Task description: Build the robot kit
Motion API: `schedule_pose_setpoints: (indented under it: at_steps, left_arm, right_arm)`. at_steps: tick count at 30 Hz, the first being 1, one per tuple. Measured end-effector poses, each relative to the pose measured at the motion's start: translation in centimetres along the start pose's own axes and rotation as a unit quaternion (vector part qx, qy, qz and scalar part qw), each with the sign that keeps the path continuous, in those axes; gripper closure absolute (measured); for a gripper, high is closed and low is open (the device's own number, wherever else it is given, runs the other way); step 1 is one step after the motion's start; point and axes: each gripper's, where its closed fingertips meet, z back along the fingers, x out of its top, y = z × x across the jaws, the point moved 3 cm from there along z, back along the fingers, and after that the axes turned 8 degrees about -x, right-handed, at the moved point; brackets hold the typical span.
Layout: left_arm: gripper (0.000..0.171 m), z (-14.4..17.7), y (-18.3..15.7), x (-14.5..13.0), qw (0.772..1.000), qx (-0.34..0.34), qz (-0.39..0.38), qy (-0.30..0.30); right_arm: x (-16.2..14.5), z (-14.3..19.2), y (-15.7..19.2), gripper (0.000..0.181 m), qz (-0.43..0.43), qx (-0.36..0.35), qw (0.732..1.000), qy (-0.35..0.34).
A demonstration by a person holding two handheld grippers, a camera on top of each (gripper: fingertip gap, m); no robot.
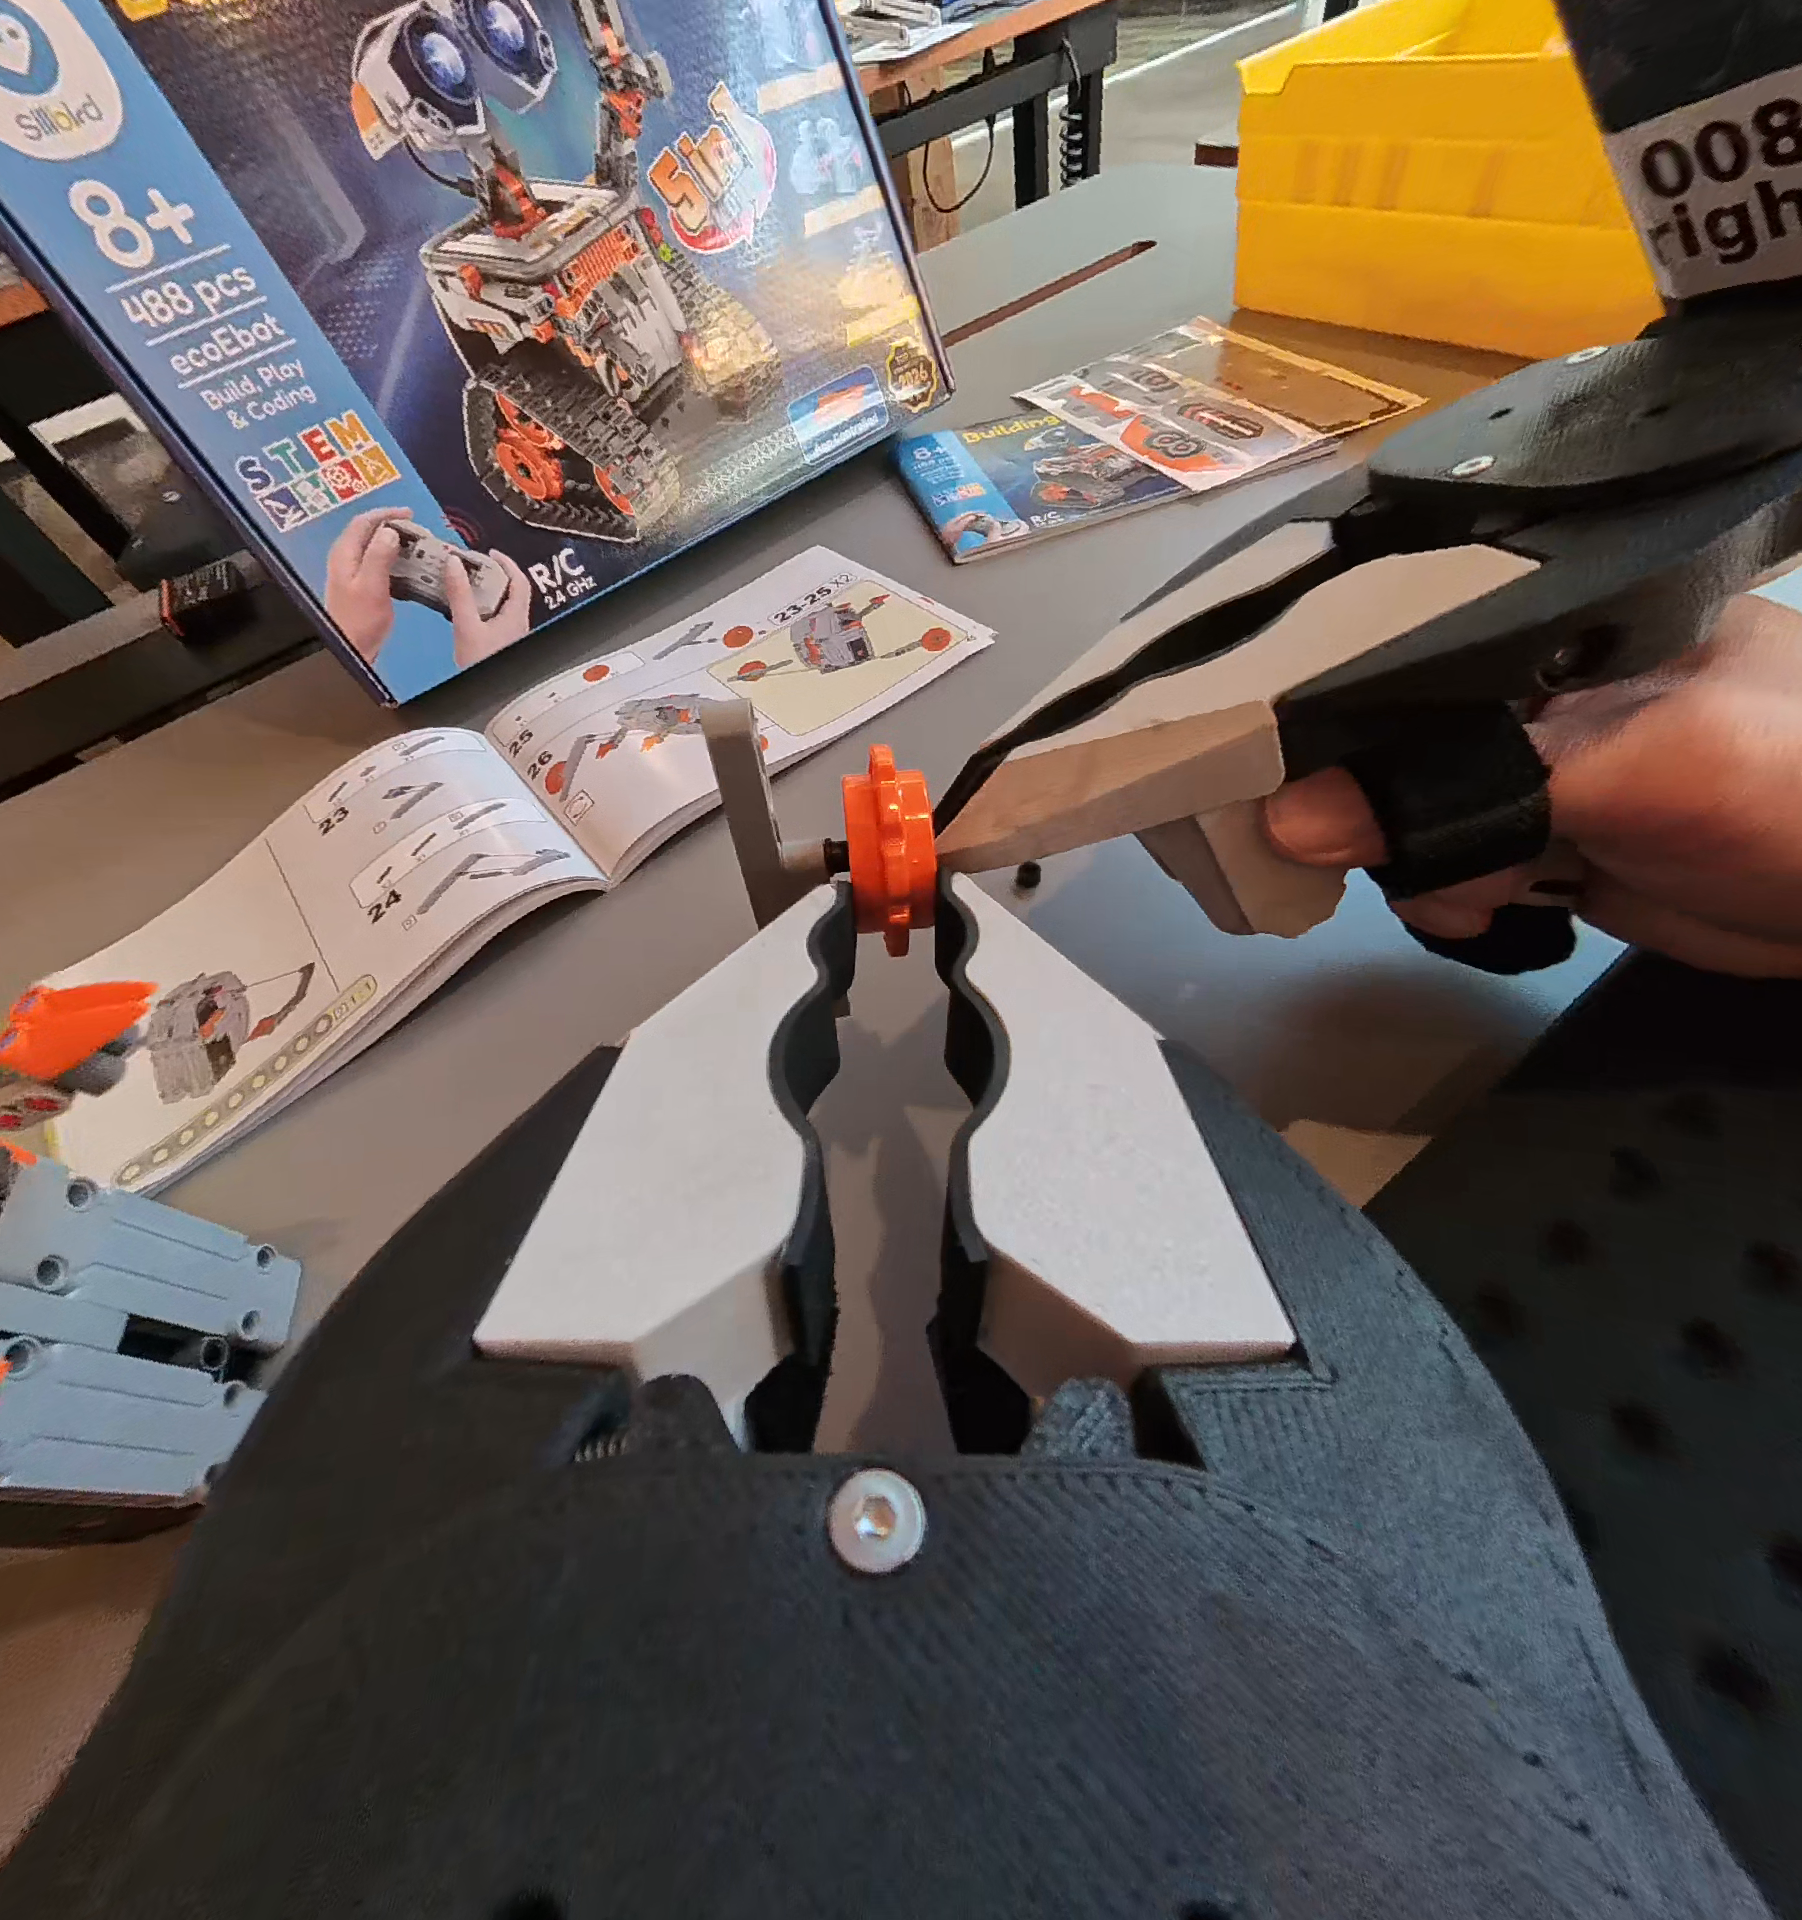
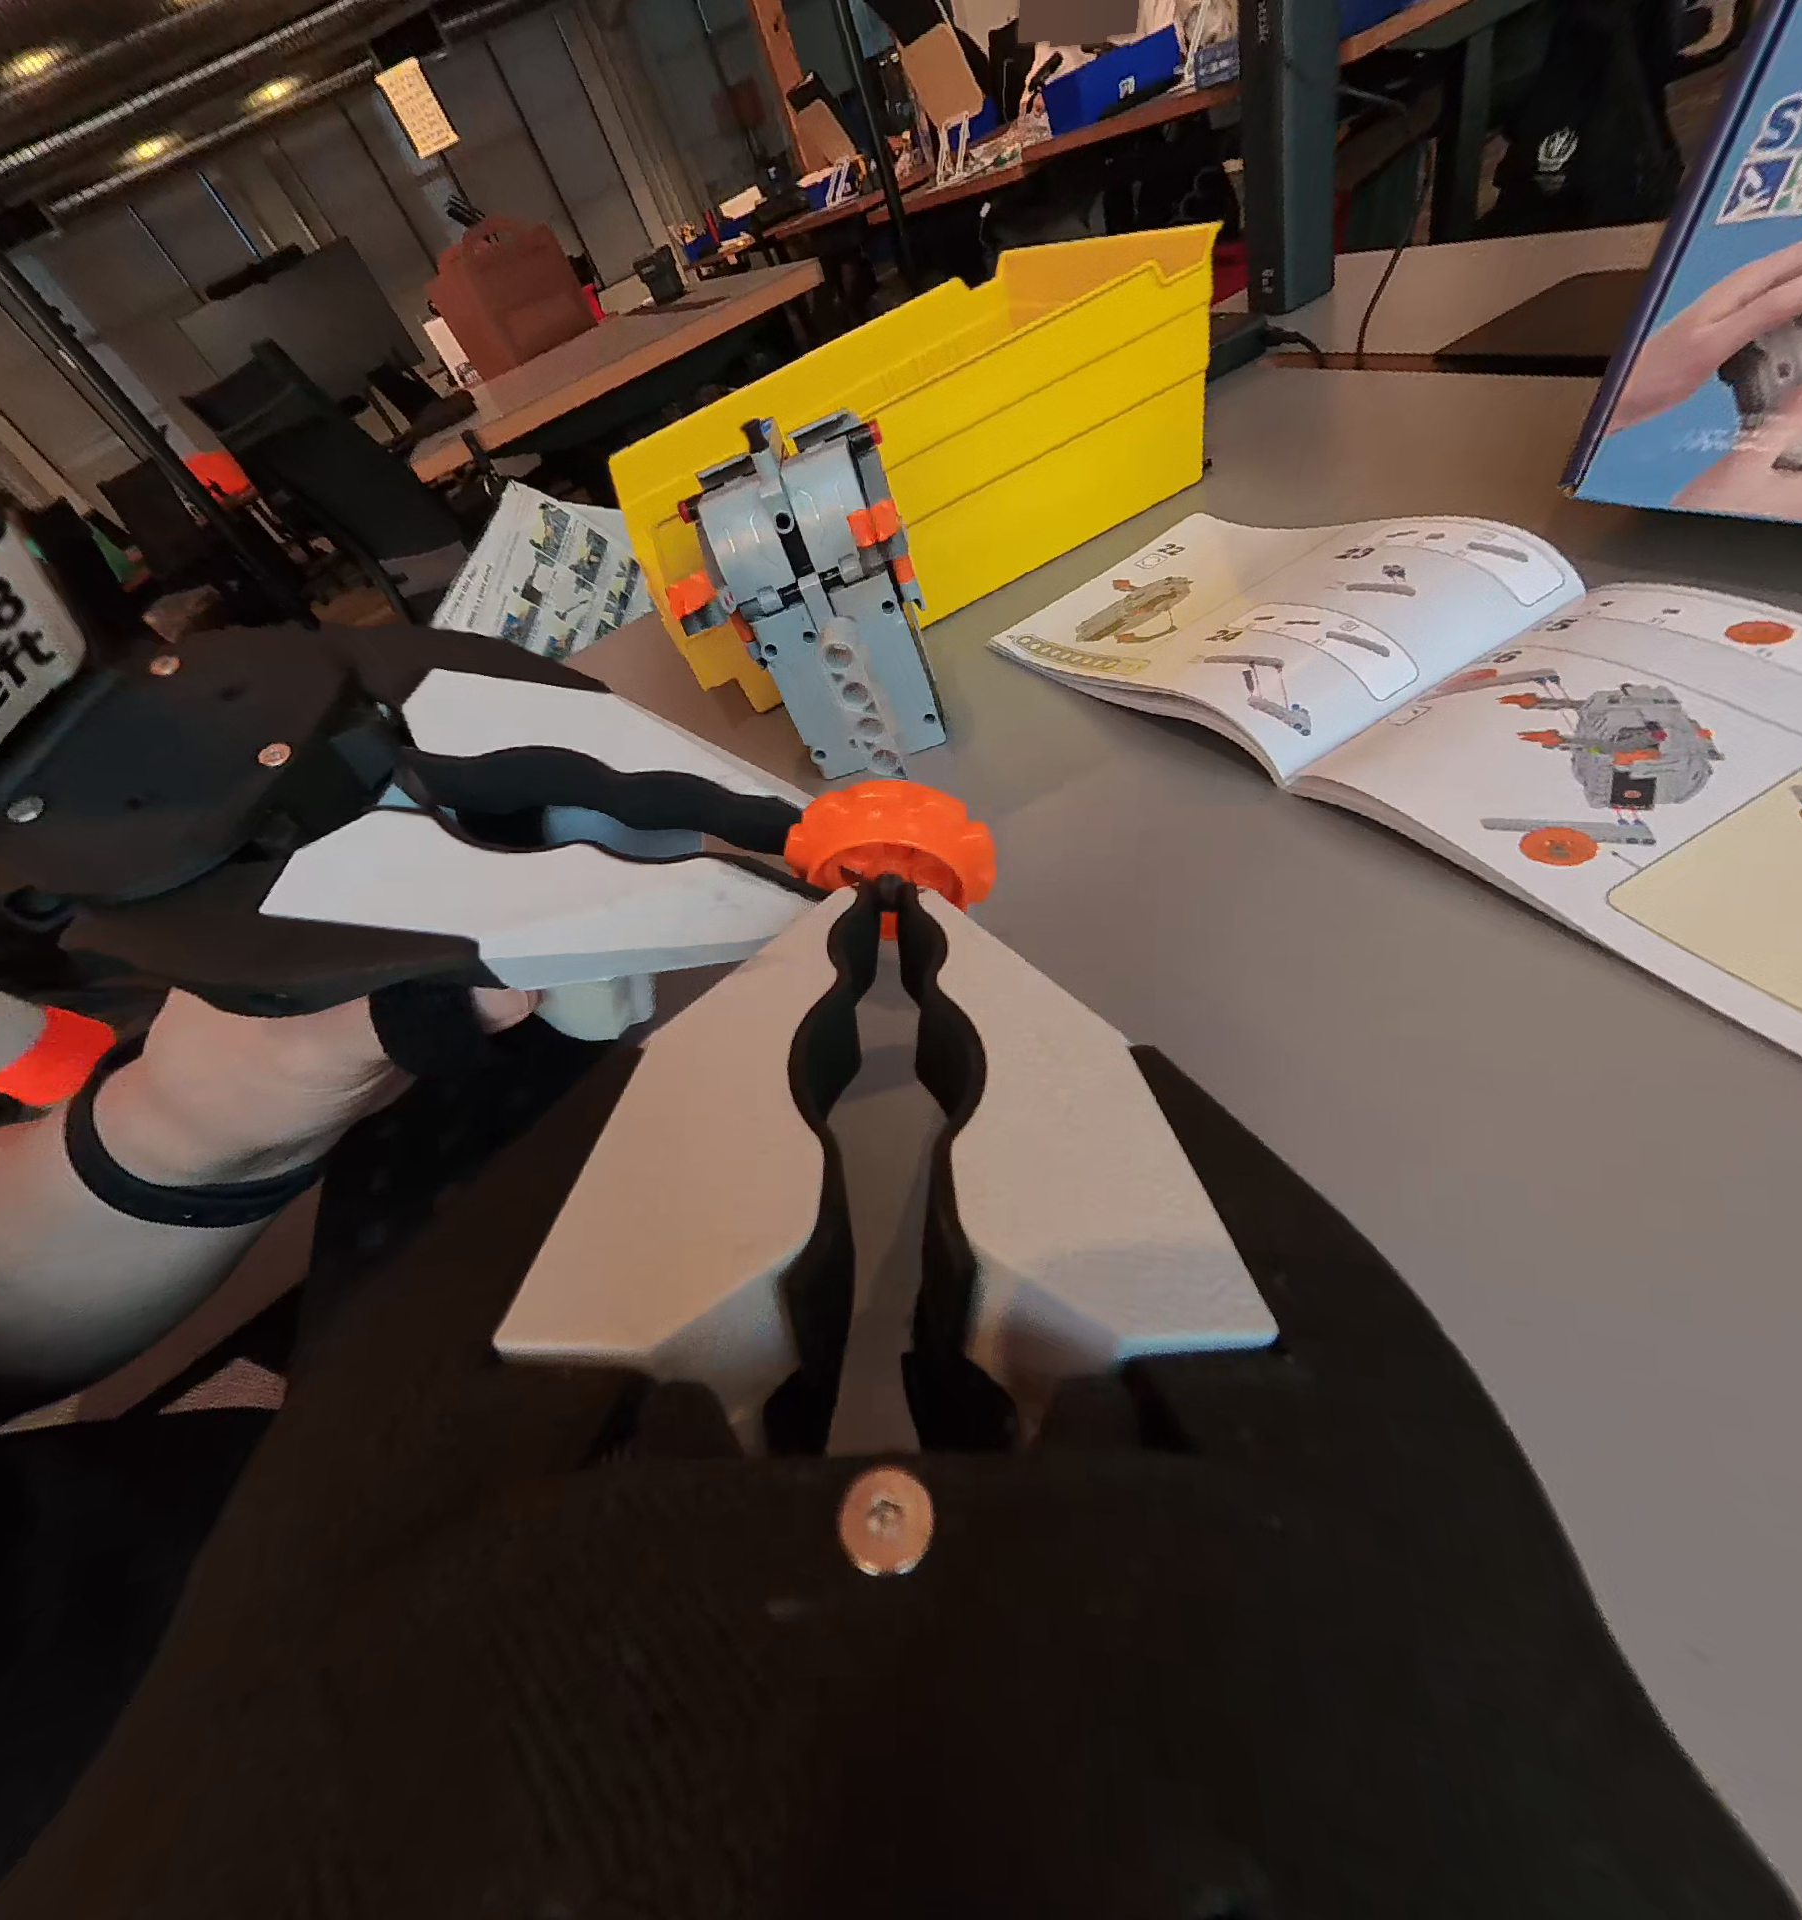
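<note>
Both wrist views close, facing; share orange wheel (image 1: 889, 847).

A smooth grey bench (image 2: 1292, 1039) carried an open white instruction booklet (image 1: 440, 883), a tall blue printed cardboard box (image 1: 409, 312) standing behind it, a small closed blue booklet (image 1: 1022, 499) overlapped by a clear-wrapped sticker sheet (image 1: 1209, 410), and a yellow plastic bin (image 2: 1032, 436). A grey-and-orange brick assembly (image 2: 824, 603) stood upright just before the bin.
</note>
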Motion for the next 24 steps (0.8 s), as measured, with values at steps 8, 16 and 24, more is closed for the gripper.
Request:
schedule_pose_setpoints:
  at_steps: [8,16,24]
  left_arm:
    - [0.158,-0.07,-0.01,-0.68,1.0,0.012,-0.01,0.009]
    - [0.158,0.14,0.22,-0.69,1.0,-0.004,0.022,-0.005]
    - [0.158,0.11,0.57,-0.5,0.998,-0.024,0.058,-0.017]
  right_arm:
    - [-0.42,-0.38,0.07,0.179,0.072,-0.027,0.997,-0.002]
    - [-0.14,-0.57,0.18,0.177,0.099,-0.031,0.995,-0.009]
    - [0.24,-0.64,0.31,0.179,0.146,-0.042,0.988,-0.01]
